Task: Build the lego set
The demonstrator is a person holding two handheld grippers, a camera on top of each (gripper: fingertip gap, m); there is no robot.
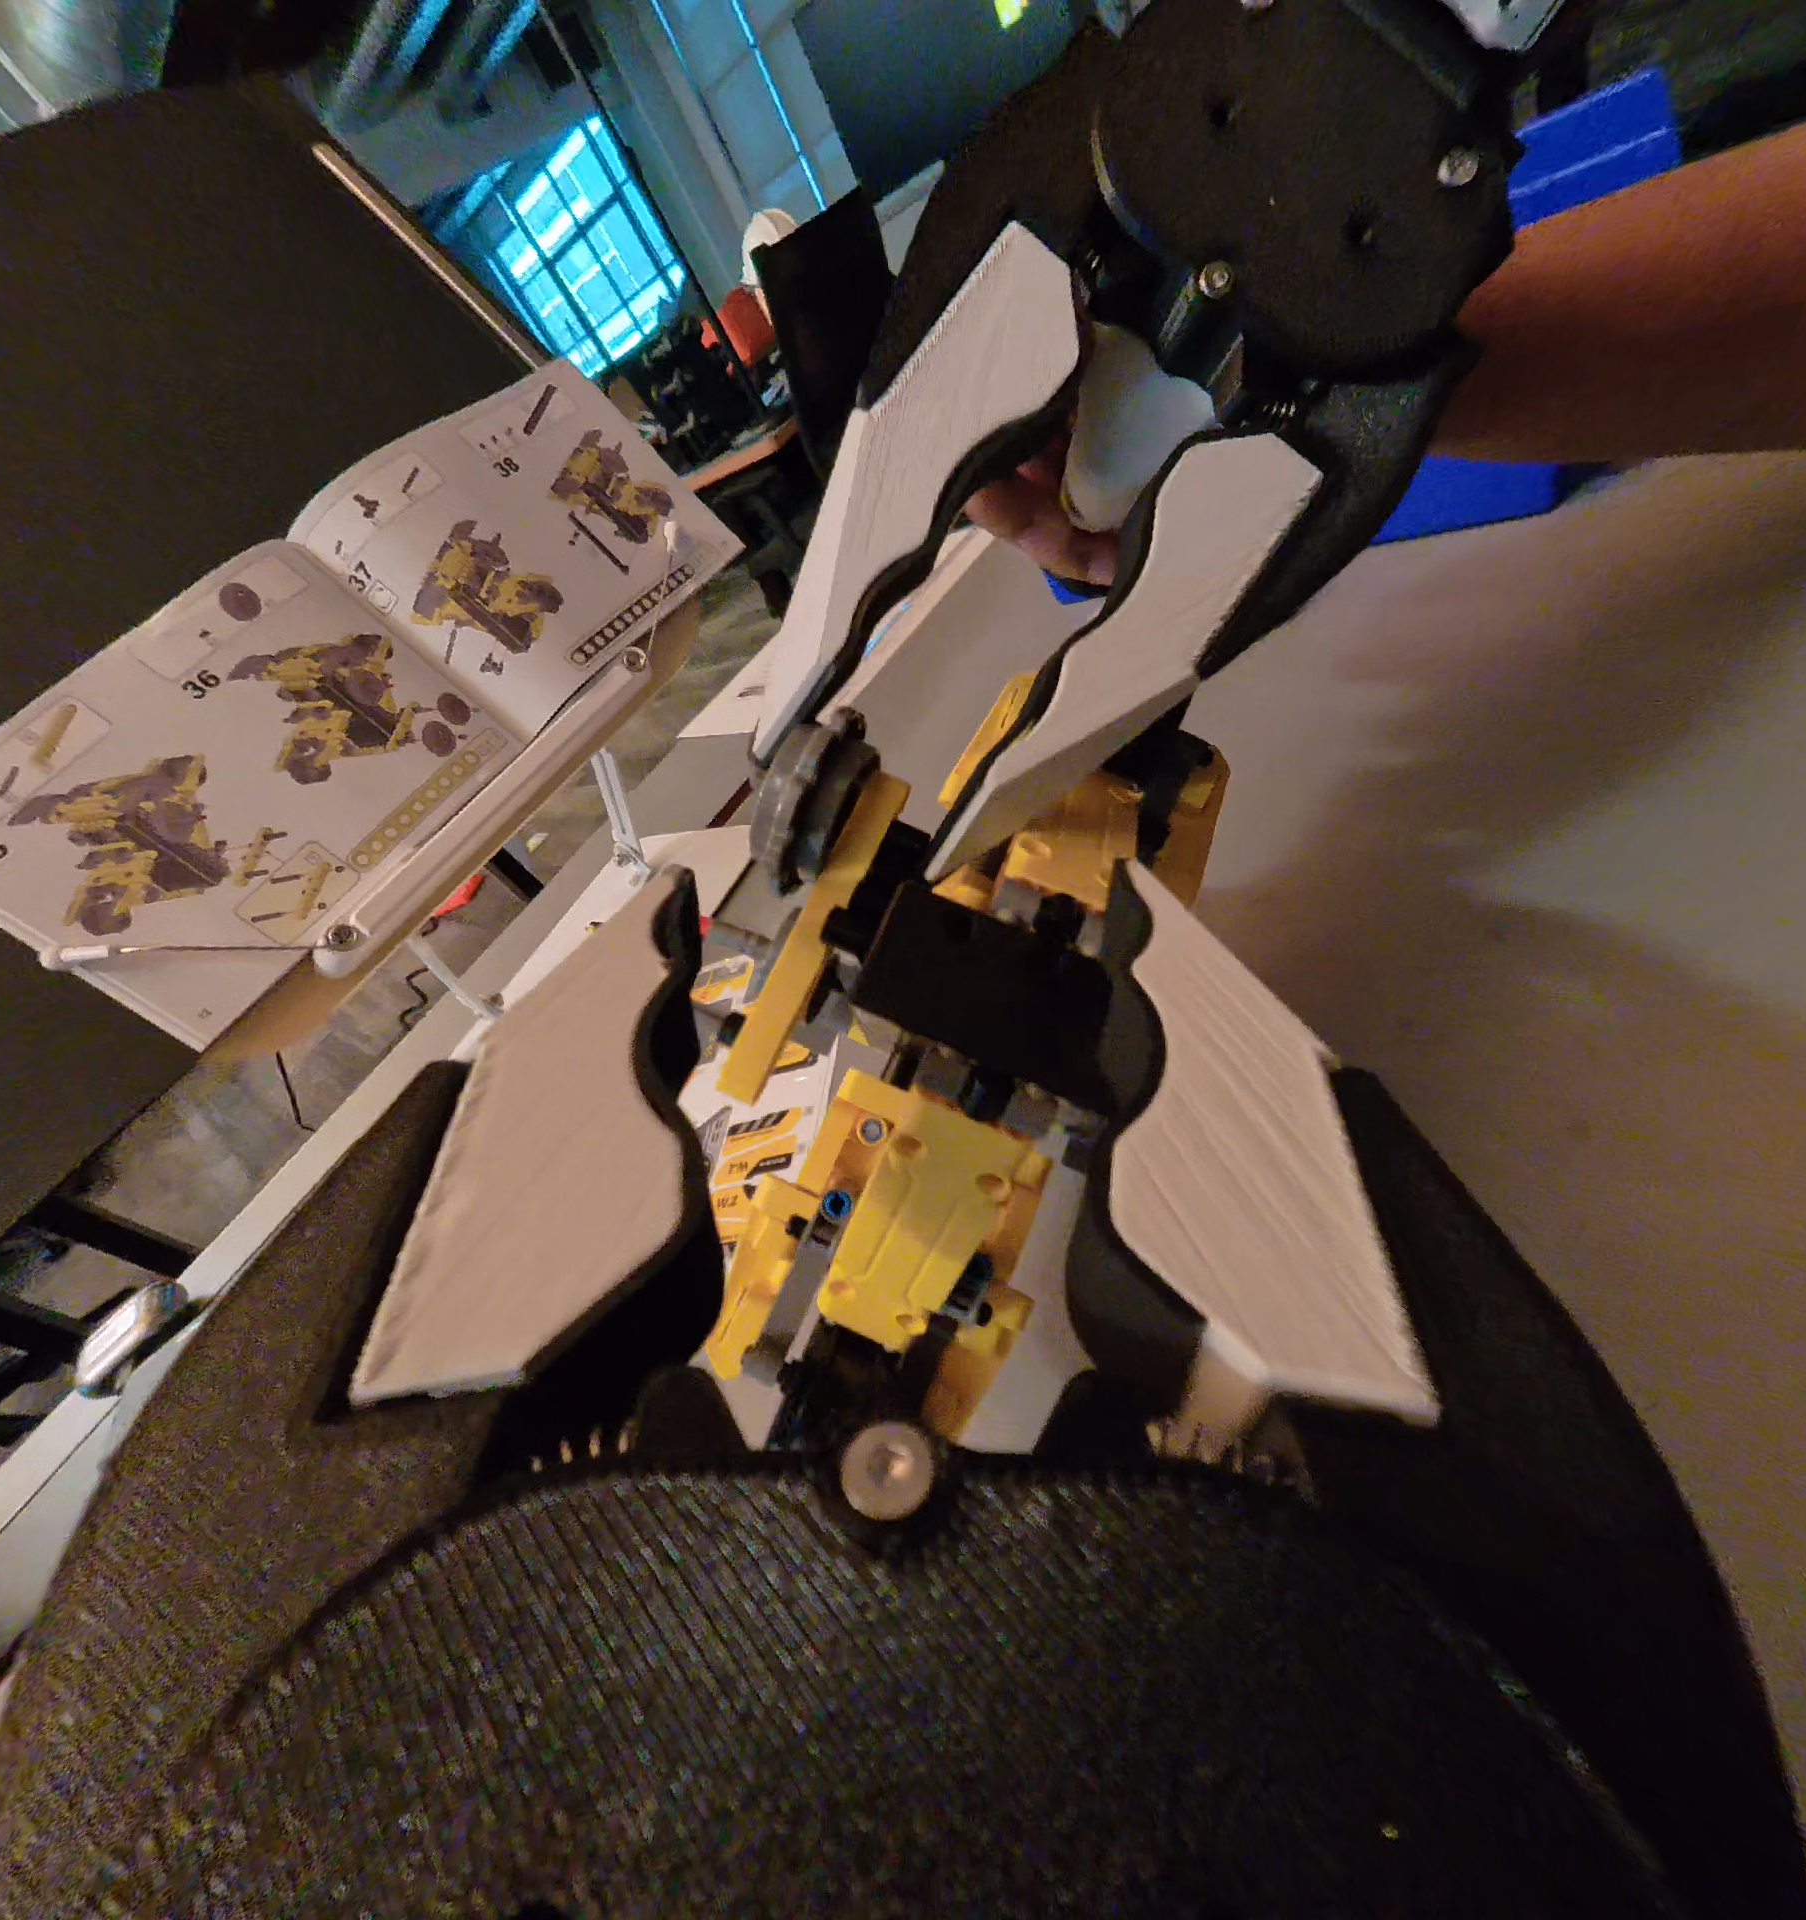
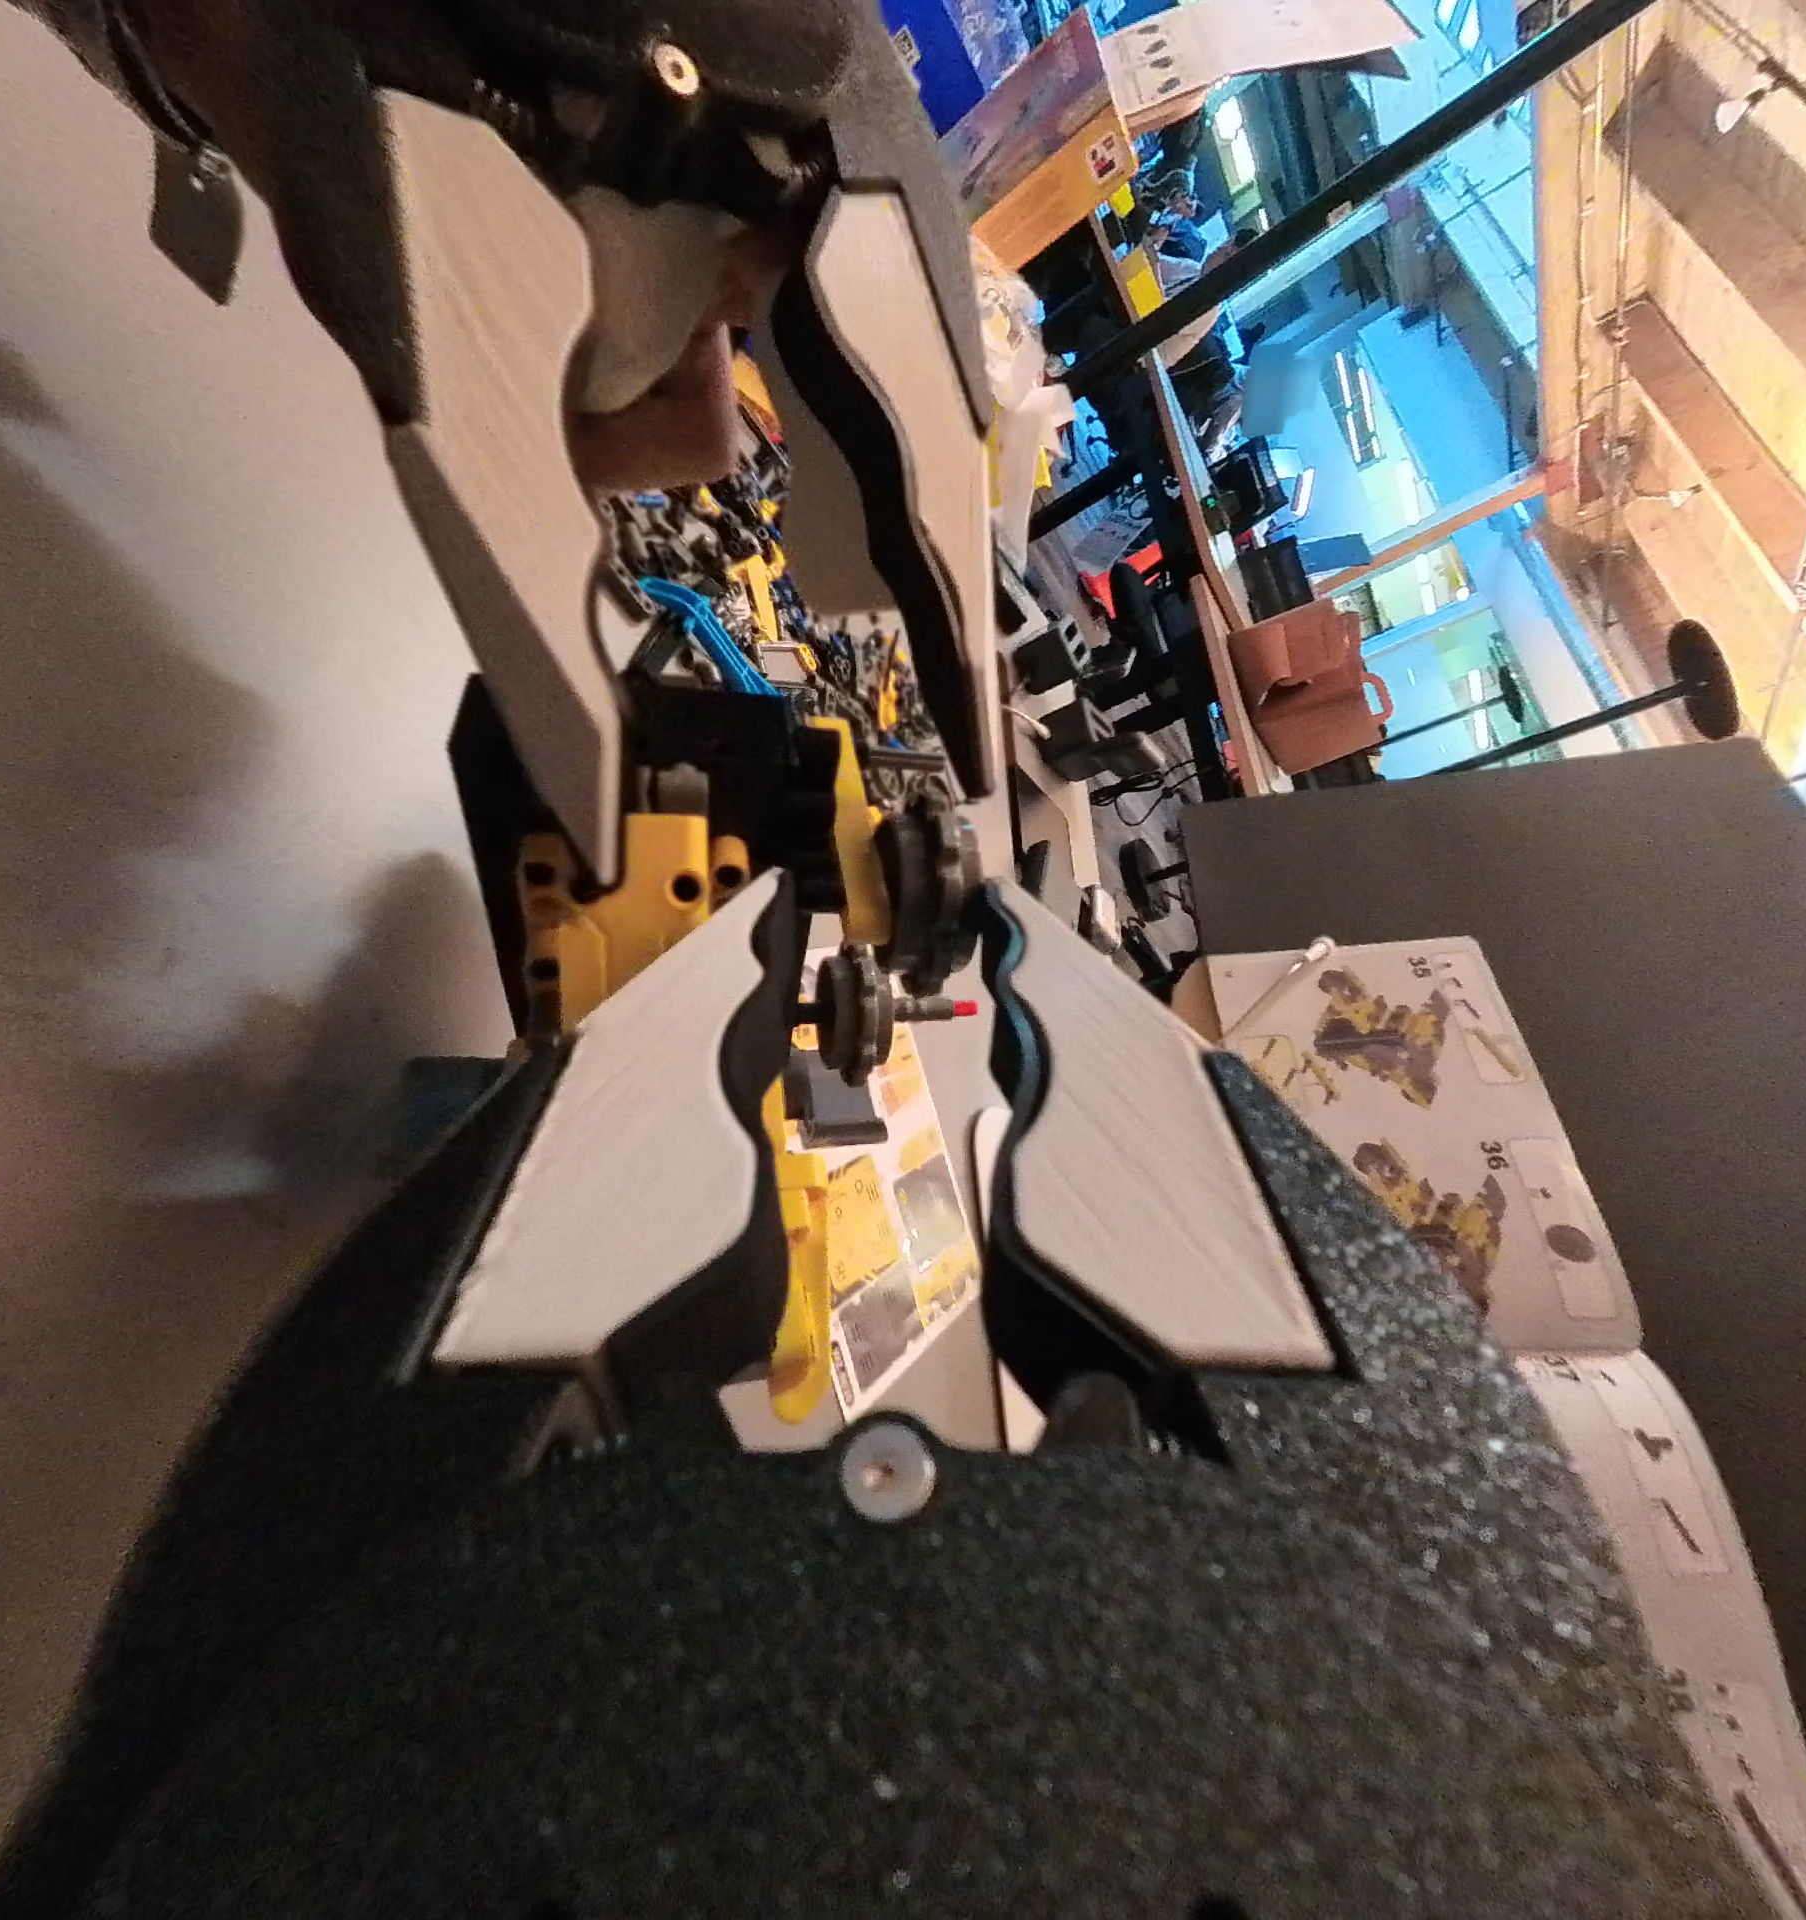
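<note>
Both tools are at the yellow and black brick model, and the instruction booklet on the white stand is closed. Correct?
Not quite: the instruction booklet on the white stand is open, as the left wrist view shows. The left tool and right tool are indeed at the yellow and black brick model.

Hand-held gripper (image 2: 883,914) astride grey gear (image 2: 928,902).

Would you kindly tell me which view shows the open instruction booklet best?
The left wrist view: the instruction booklet shows both open pages on its stand. The right wrist view catches the booklet sideways at the frame edge, partly hidden behind the right gripper.
</note>
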